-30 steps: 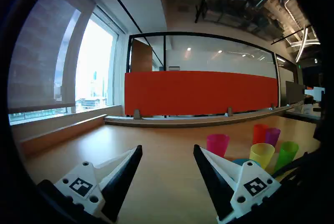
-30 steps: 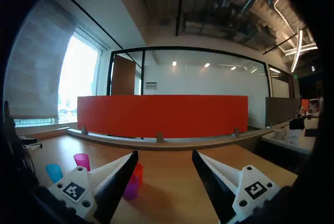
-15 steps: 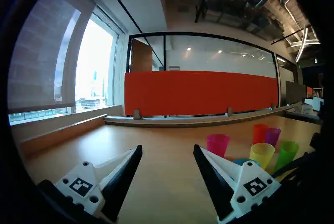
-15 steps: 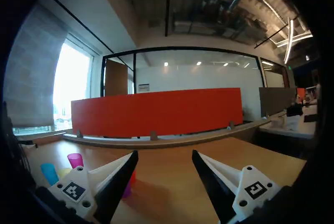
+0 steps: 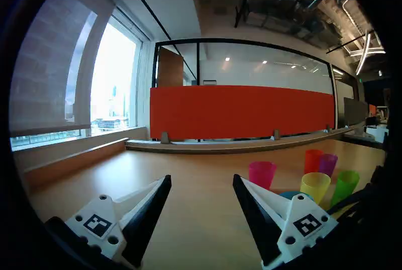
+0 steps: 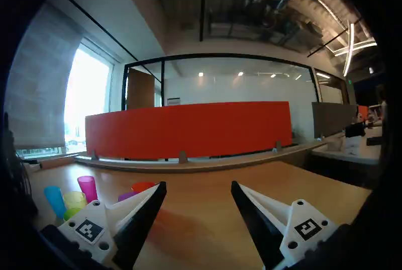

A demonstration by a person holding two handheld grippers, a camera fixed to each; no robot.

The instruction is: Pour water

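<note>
Left gripper [image 5: 201,176]: jaws wide apart, empty, aimed roughly level (dark fingertips, white bases). Right gripper [image 6: 198,183]: same wide spread, empty, likewise roughly level.

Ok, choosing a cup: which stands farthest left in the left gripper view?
The pink cup, left of the red cup, purple cup, yellow cup and green cup.

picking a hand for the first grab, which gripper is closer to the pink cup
Left, most likely. The pink cup stands just beyond the left gripper, right of its open fingers. From the right gripper it looks smaller and sits farther off to the left.
</note>
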